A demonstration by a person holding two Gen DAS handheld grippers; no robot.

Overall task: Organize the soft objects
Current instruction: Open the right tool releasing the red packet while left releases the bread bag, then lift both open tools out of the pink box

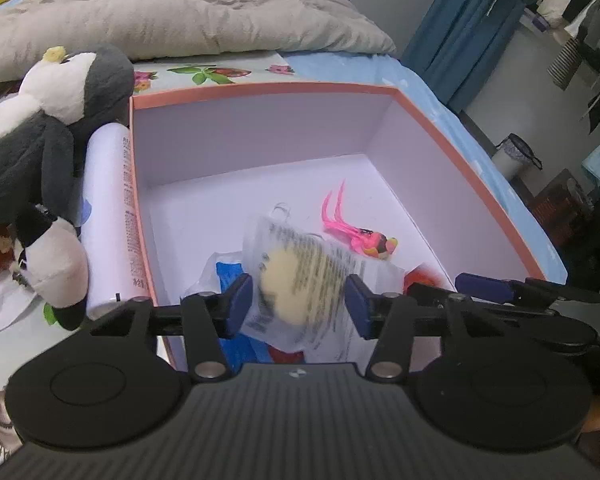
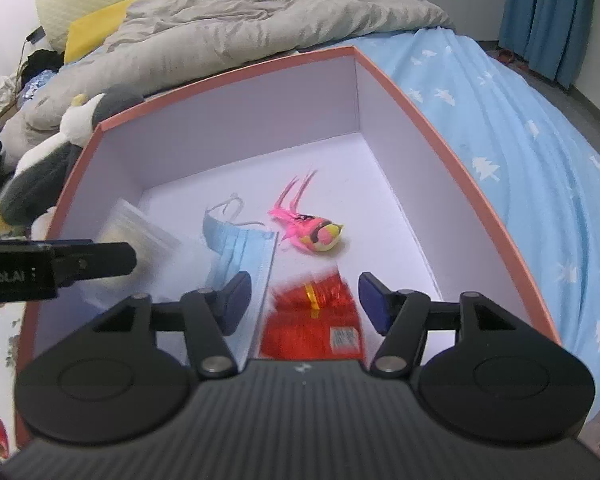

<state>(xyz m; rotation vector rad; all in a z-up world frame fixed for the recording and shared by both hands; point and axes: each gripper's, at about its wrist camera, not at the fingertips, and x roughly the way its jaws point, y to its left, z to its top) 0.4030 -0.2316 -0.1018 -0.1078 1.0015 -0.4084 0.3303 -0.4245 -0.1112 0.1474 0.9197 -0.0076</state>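
So the left gripper (image 1: 298,306) has its blue pads spread around a blurry clear plastic packet with a pale yellow puff inside (image 1: 296,280), though I can't tell if they touch it; its long side tilts up-left over the orange-rimmed white cardboard box (image 1: 260,90). The right gripper (image 2: 304,300) hangs spread wide with nothing in it, above a shiny red foil pouch (image 2: 312,320). Beside that lies a light blue face mask (image 2: 236,248), then a pink feathered bird toy (image 2: 312,232), tail pointing away. Left of the box leans a grey-and-white plush penguin (image 1: 48,128), with the rumpled beige duvet (image 1: 180,12) beyond.
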